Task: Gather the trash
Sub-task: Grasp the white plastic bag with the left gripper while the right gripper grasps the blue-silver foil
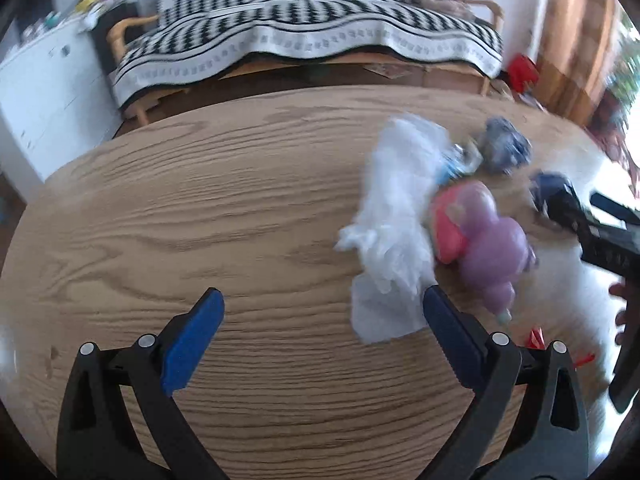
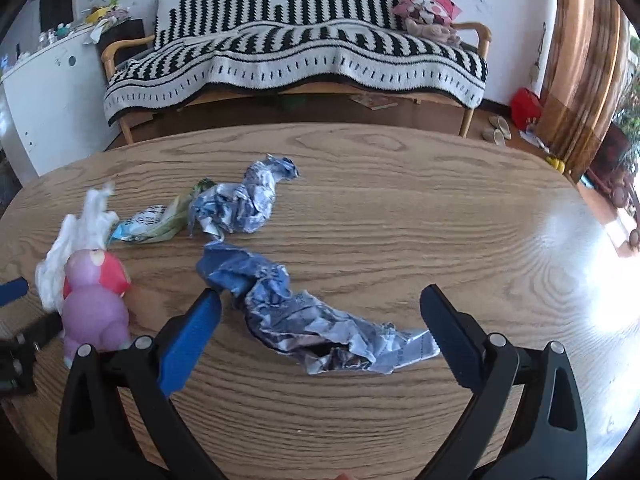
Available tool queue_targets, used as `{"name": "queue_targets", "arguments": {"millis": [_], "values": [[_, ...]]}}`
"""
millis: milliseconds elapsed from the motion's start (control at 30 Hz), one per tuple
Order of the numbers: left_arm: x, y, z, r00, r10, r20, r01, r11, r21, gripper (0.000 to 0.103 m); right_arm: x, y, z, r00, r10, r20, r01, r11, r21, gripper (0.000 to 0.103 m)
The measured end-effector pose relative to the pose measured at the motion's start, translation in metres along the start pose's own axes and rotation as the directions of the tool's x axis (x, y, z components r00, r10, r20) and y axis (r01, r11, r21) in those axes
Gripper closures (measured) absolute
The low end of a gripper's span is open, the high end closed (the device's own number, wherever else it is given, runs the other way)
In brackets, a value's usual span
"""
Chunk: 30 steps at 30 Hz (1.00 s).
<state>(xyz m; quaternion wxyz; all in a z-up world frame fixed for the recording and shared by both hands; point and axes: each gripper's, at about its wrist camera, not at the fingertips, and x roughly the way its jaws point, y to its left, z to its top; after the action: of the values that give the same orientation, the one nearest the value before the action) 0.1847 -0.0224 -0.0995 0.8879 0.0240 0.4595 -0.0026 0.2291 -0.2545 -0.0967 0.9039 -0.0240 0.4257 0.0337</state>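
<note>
Trash lies on a wooden table [image 2: 400, 208]. A long crumpled blue-white wrapper [image 2: 304, 312] lies between the open jaws of my right gripper [image 2: 320, 300]. A second crumpled blue wrapper [image 2: 244, 200] lies farther back, beside a flattened small packet [image 2: 152, 222]. A white tissue [image 2: 76, 236] and a purple-and-pink plastic toy [image 2: 94, 300] are at the left. In the left wrist view my left gripper [image 1: 324, 300] is open and empty over bare table [image 1: 200, 200]; the tissue [image 1: 396, 216] and the toy [image 1: 480, 236] lie just past its right finger [image 1: 448, 320]. The right gripper [image 1: 592, 232] shows at the right.
A sofa under a black-and-white striped blanket [image 2: 296, 52] stands behind the table, with a pink soft toy [image 2: 428, 8] on it. A white cabinet [image 2: 44, 96] is at the back left. A brown curtain [image 2: 580, 60] and a red object [image 2: 526, 106] are at the right.
</note>
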Motion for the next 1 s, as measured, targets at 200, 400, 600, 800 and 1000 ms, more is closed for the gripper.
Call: {"name": "queue_targets", "arguments": {"millis": [200,400,600,800,1000], "values": [[0.007,-0.013,0.006,0.999,0.027,0.038,-0.029,0.997,0.07,0.006,0.007,0.007,-0.001,0.999,-0.008,-0.042,0.006,0.999,-0.033,0.007],[0.015,0.004,0.012,0.999,-0.044,0.029,0.044,0.999,0.017,0.012,0.007,0.0,-0.003,0.997,0.059,-0.047,-0.059,0.998,0.009,0.008],[0.006,-0.005,0.014,0.997,-0.07,0.038,0.068,0.995,0.07,0.075,-0.001,0.004,-0.004,0.996,0.09,-0.017,-0.091,0.996,-0.019,0.041],[0.001,-0.005,0.012,0.989,-0.148,-0.001,0.148,0.988,0.043,0.091,-0.01,0.004,-0.005,0.987,0.159,-0.014,-0.159,0.987,0.003,0.06],[-0.006,-0.003,0.014,0.989,-0.147,0.003,0.147,0.989,0.032,0.091,-0.019,0.006,-0.004,0.972,0.236,-0.001,-0.236,0.971,0.033,0.061]]}}
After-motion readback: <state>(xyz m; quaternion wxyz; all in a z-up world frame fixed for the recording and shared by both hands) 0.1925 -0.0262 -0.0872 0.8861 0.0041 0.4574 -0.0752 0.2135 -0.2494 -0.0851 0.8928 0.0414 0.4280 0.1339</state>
